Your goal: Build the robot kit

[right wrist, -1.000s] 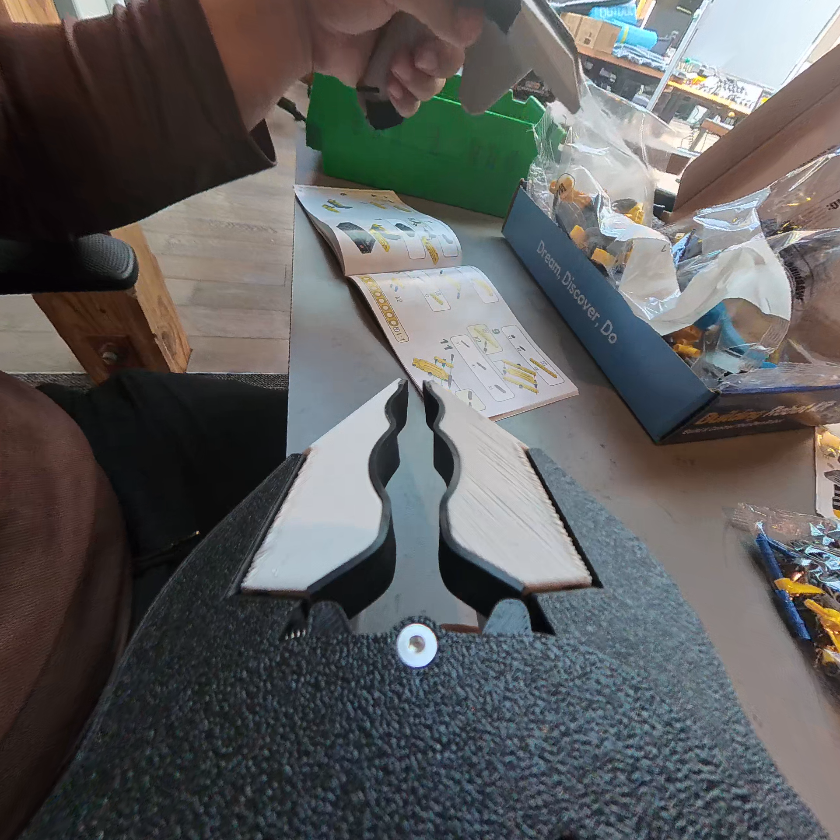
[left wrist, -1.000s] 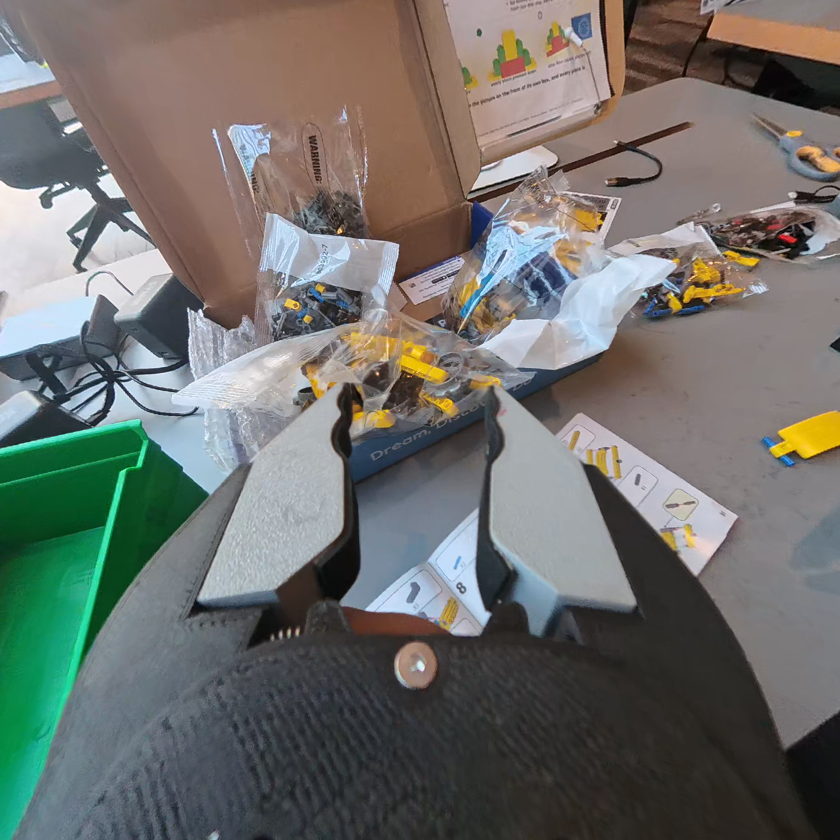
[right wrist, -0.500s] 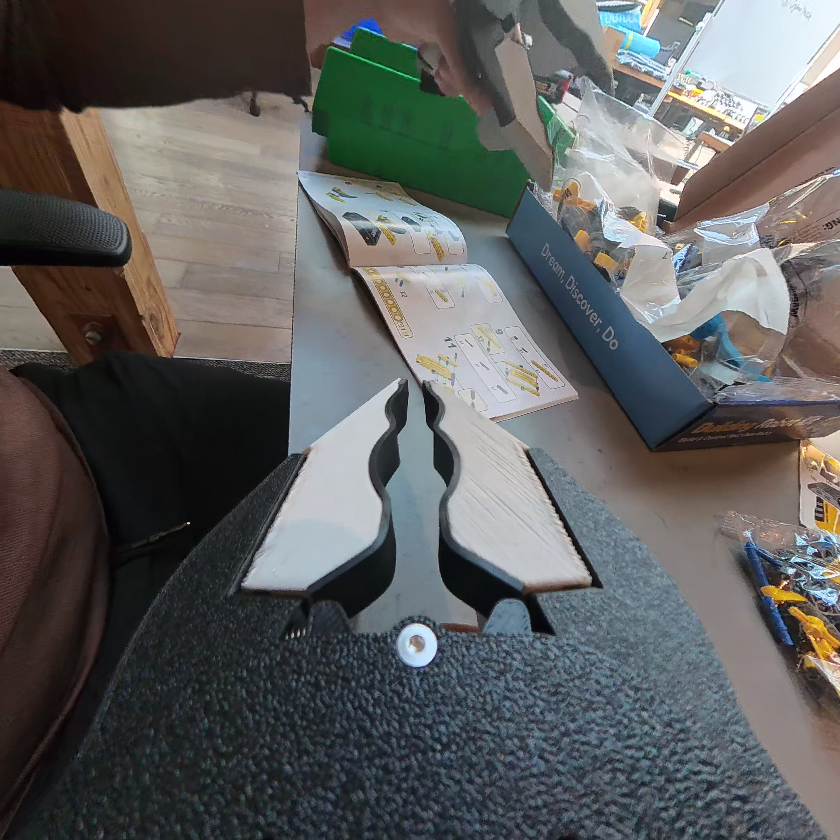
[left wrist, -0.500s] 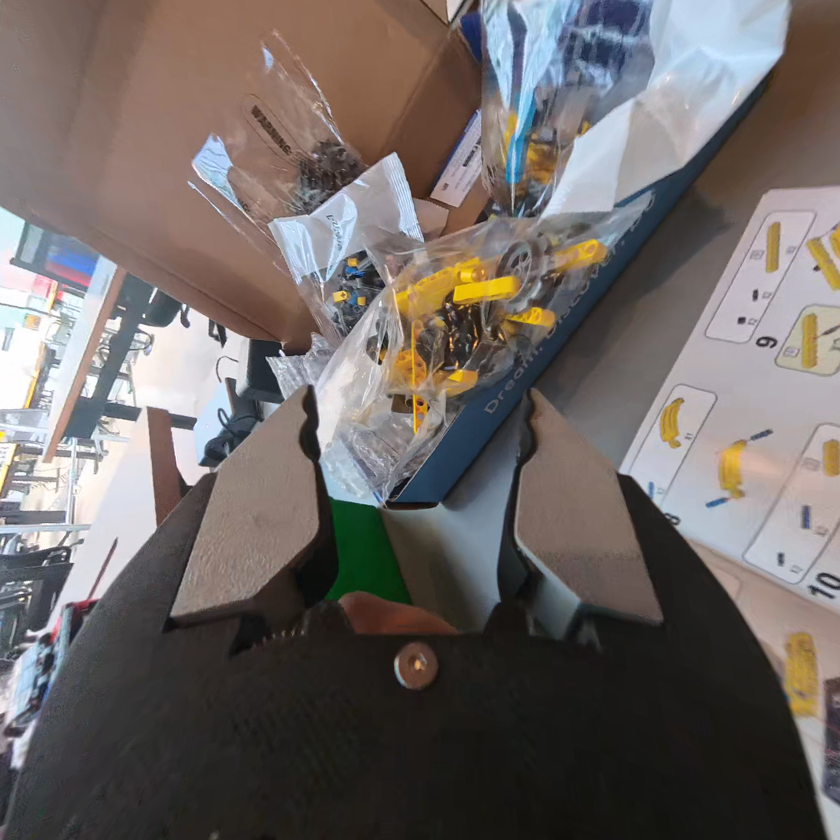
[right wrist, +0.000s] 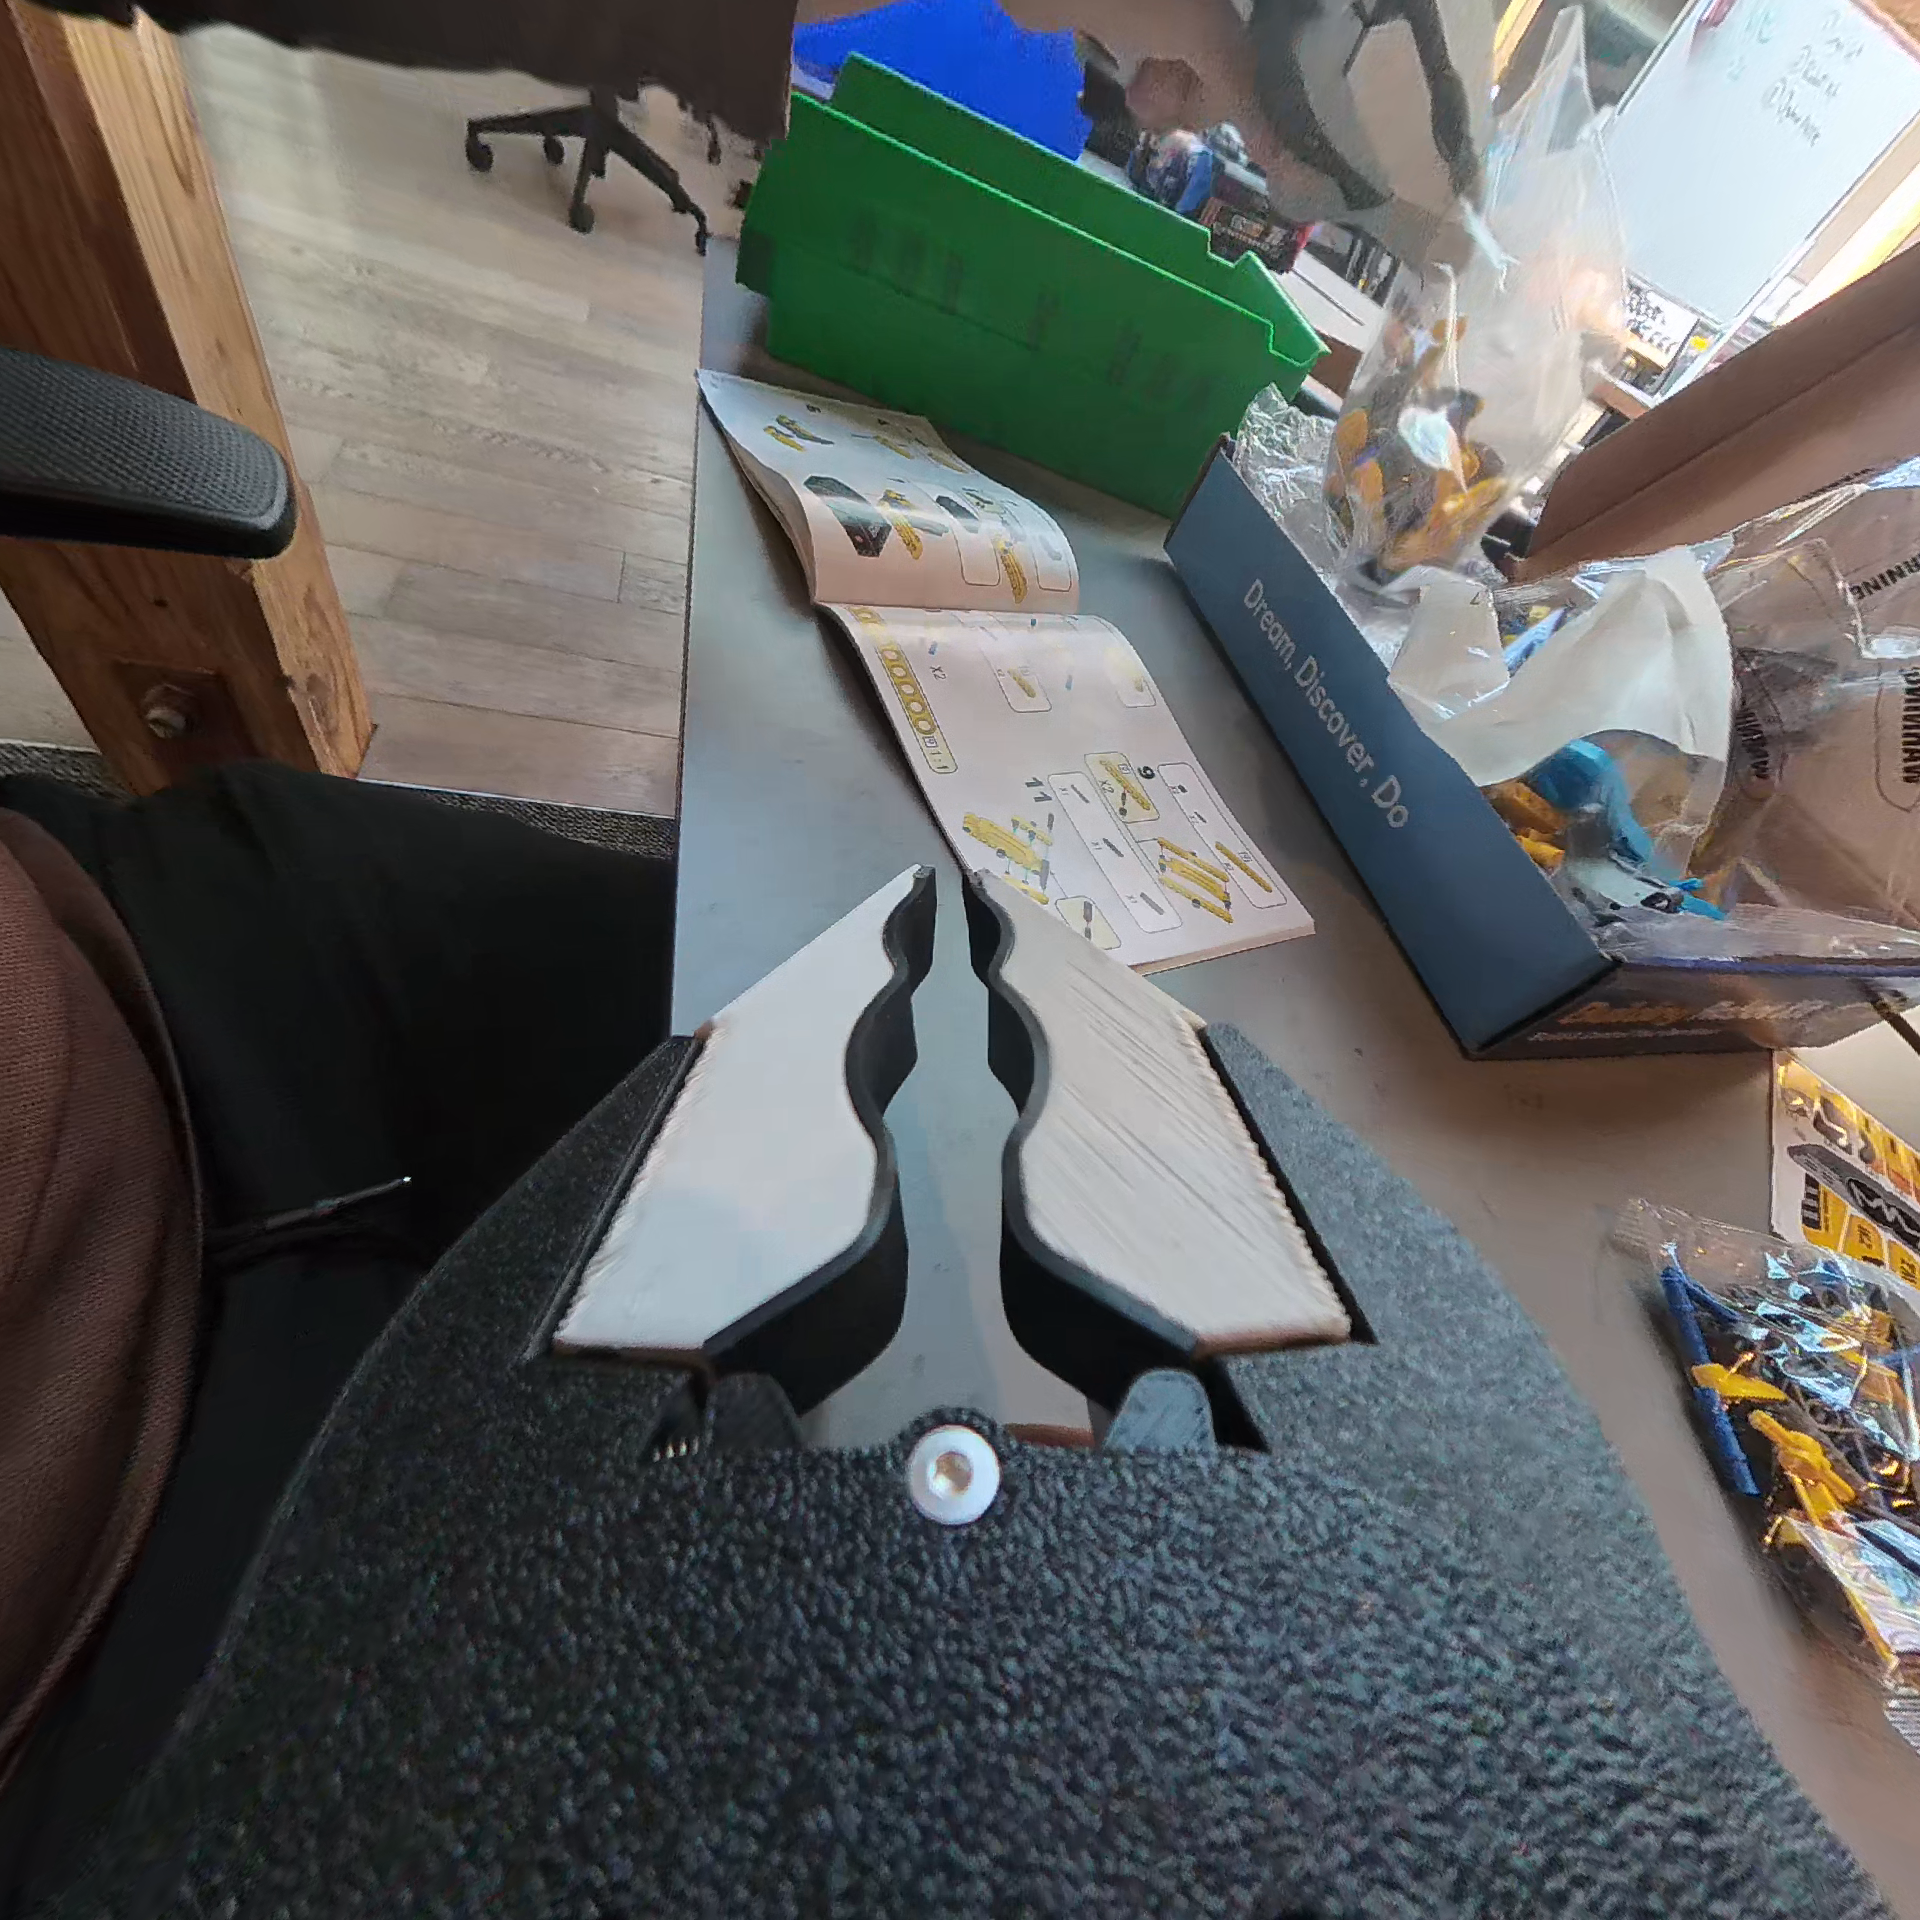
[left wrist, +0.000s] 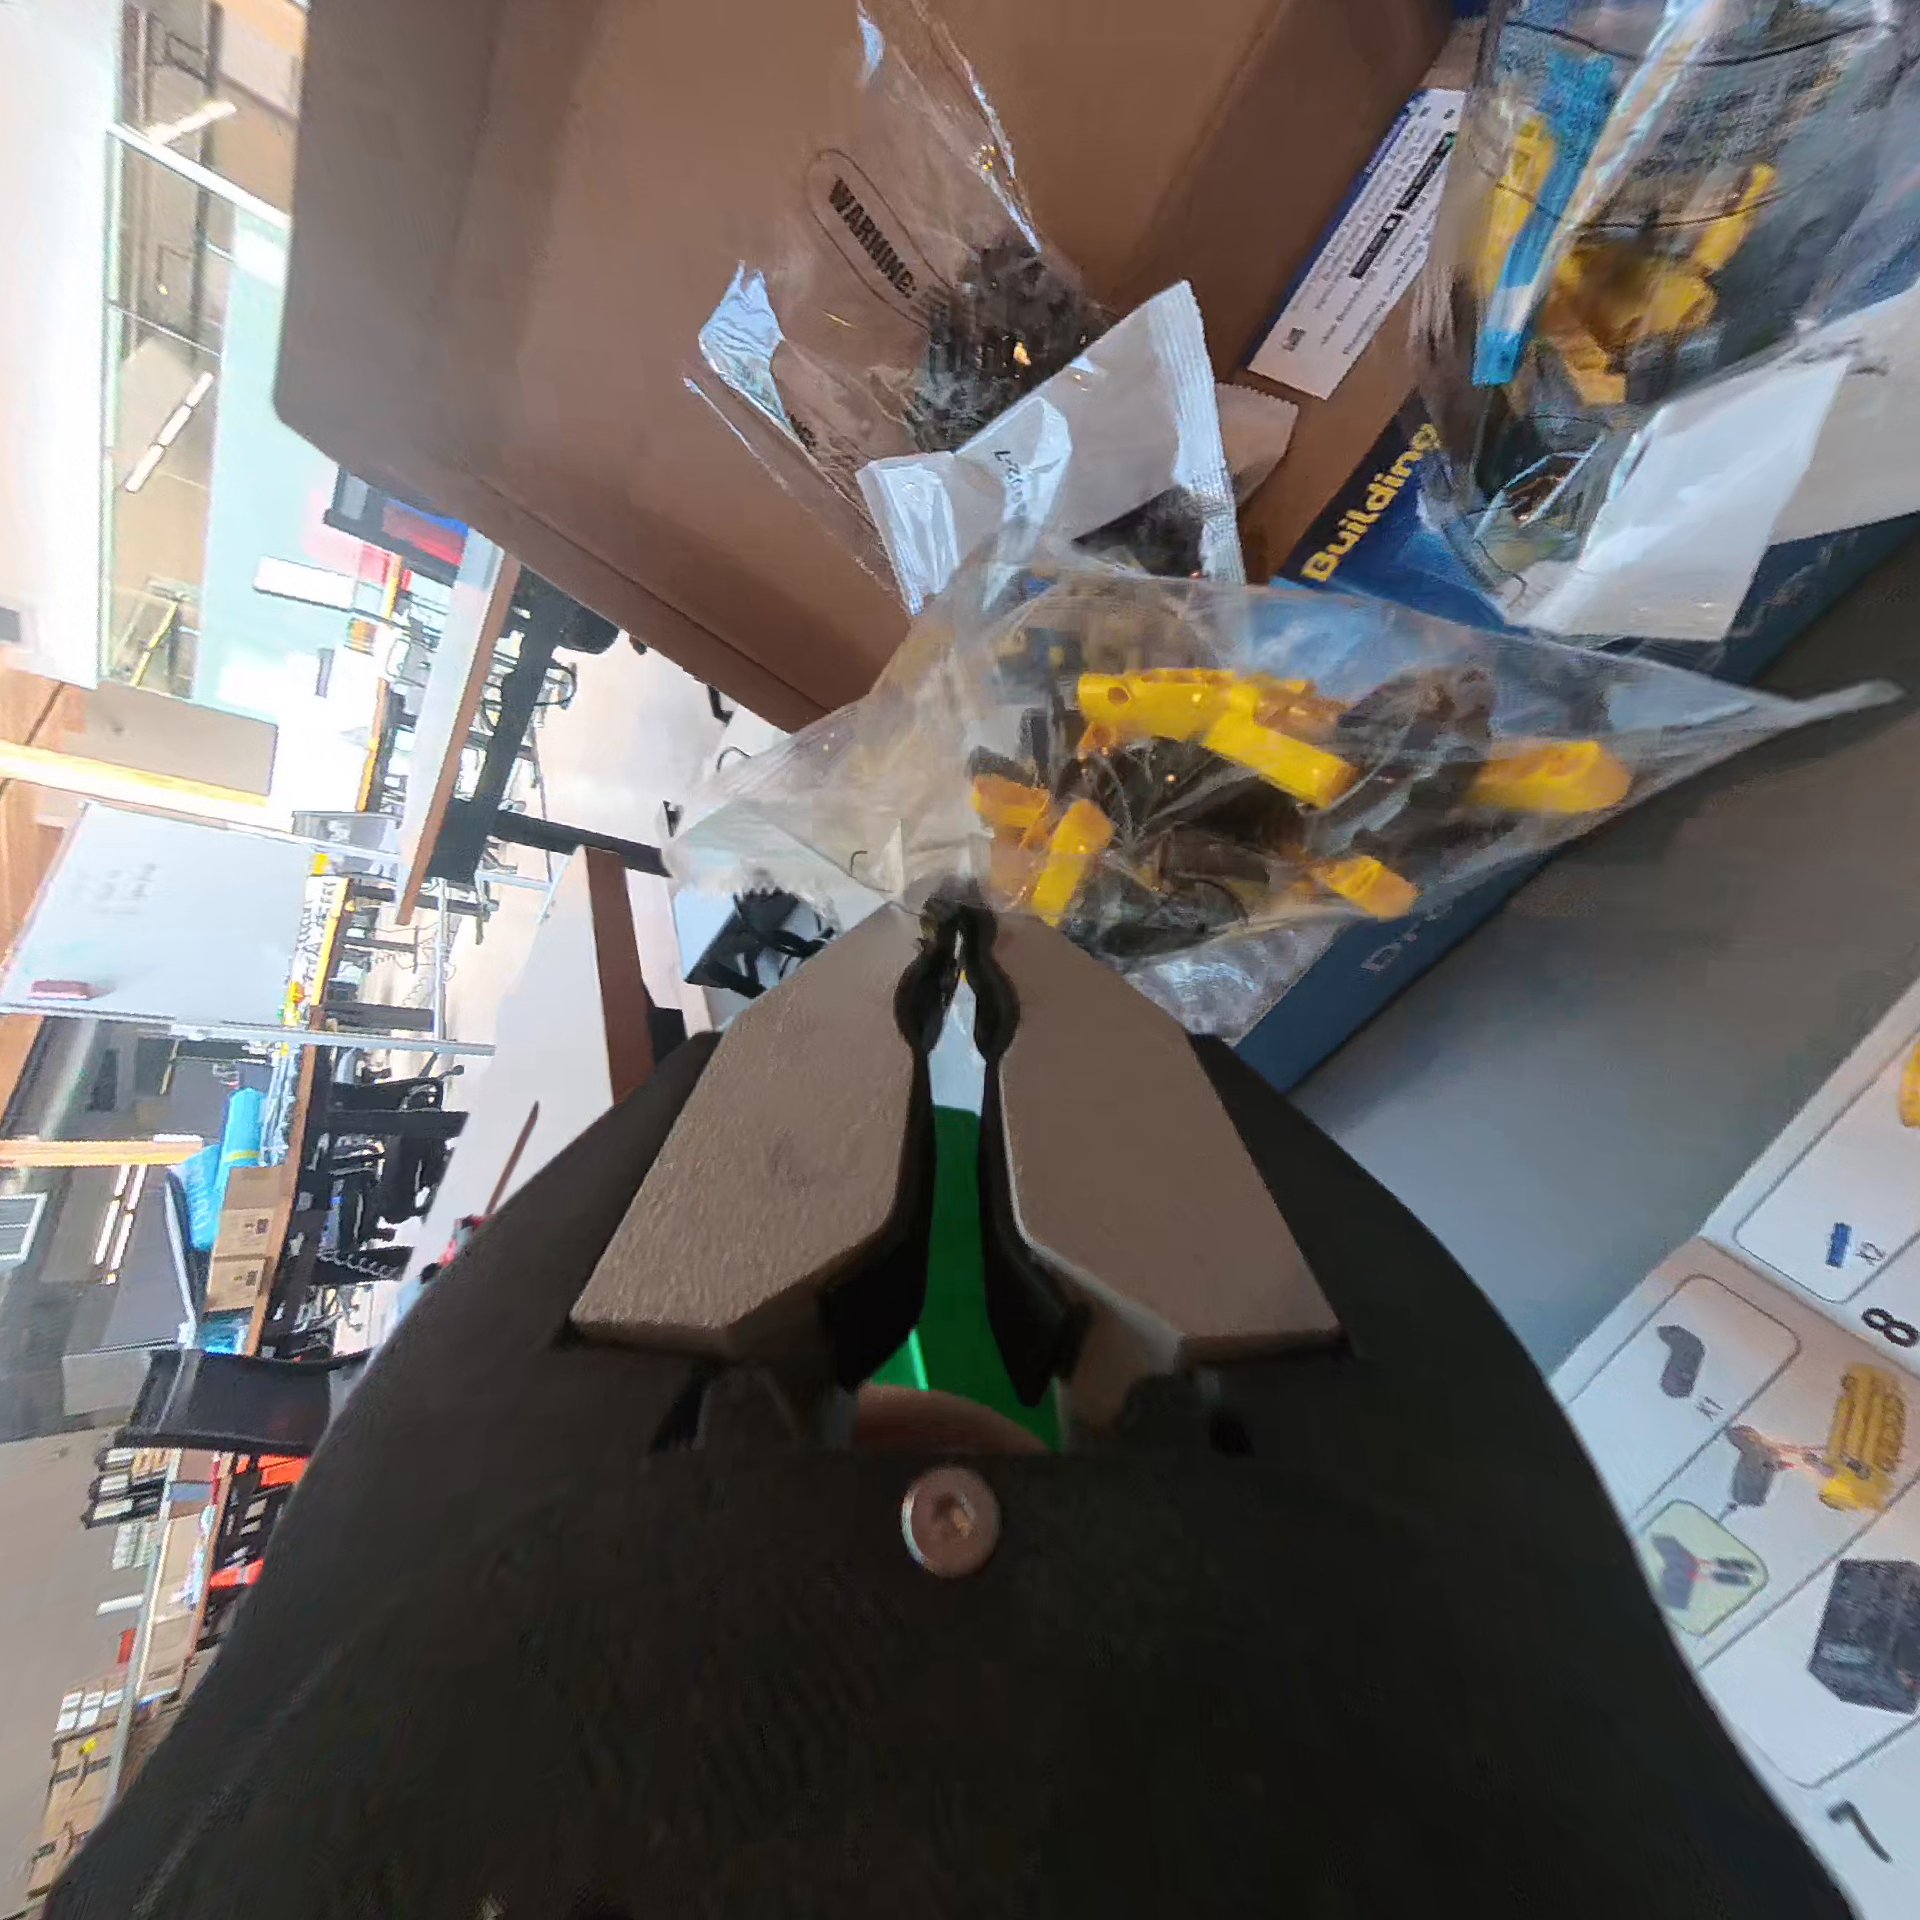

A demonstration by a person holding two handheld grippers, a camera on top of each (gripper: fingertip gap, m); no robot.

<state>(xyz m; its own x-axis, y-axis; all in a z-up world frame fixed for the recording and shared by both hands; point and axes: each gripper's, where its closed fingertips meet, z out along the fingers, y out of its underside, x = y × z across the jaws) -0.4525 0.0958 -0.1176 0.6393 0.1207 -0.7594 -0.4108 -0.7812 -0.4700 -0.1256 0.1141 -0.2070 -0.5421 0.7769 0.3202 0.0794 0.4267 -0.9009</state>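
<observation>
a: what has the left gripper (left wrist: 954, 928) got?

b: its fingers are pinched together on the edge of a clear plastic bag (left wrist: 1226, 790) of yellow and black parts. in the right wrist view that bag (right wrist: 1429, 416) hangs lifted above the far end of the dark blue box (right wrist: 1382, 790), with the left gripper blurred above it.

a: what is around the bag?

b: just behind it a smaller bag with a white top (left wrist: 1060, 468) and a clear bag of black pieces (left wrist: 935, 312), both against a brown cardboard box (left wrist: 582, 343). more bags of blue and yellow parts (left wrist: 1621, 239) sit in the blue box.

a: and the right gripper (right wrist: 948, 881)?

b: it holds nothing. its fingers stand narrow, a thin gap between the tips, over the near edge of the grey bench (right wrist: 769, 790). the nearest thing is an open instruction booklet (right wrist: 1029, 717) lying flat just beyond the tips, between the bench's left edge and the blue box.

a: anything else on the bench?

b: a green bin (right wrist: 997, 301) toward the far left corner, past the booklet, and another bag of yellow and blue parts (right wrist: 1808, 1413) at the right edge, near a printed sheet (right wrist: 1839, 1174). a person's dark-clothed lap (right wrist: 343, 1018) is by the near edge.
</observation>
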